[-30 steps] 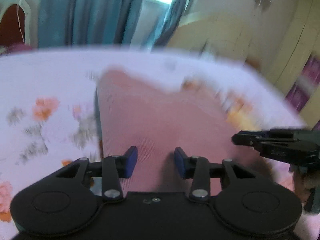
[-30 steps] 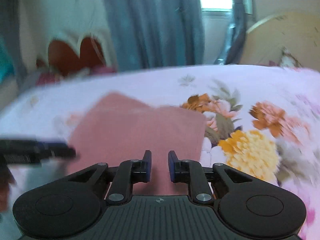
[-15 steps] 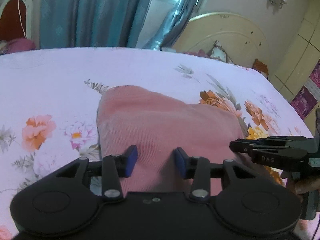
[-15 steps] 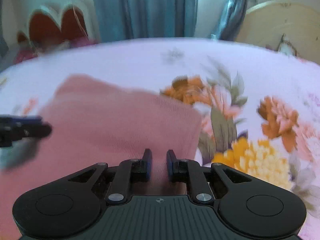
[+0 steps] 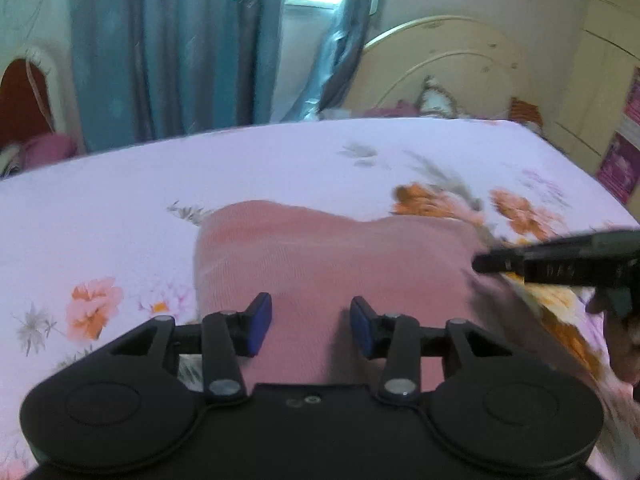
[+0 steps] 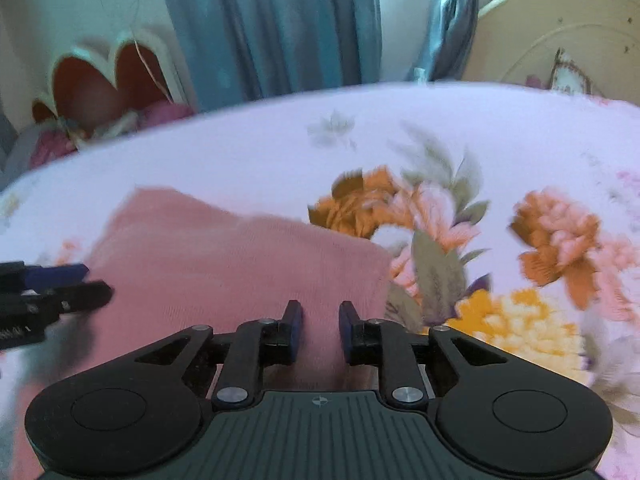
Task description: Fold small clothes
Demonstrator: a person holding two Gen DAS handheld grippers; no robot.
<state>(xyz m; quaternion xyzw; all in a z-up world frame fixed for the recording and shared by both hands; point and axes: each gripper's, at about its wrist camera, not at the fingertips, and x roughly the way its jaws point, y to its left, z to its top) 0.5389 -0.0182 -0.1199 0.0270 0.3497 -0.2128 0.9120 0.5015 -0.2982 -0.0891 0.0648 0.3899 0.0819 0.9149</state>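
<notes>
In the left wrist view, the left tool [image 5: 311,326] hangs partly open and empty over the near end of the pink garment [image 5: 332,256], which lies mid-bed on the floral bedsheet [image 5: 120,184], its long axis seemingly running toward the far edge. In the right wrist view, the right tool [image 6: 319,330] is opening, gripping nothing, above the garment's [image 6: 224,256] right side; a fold looks just laid, so next comes regrasping an edge.
</notes>
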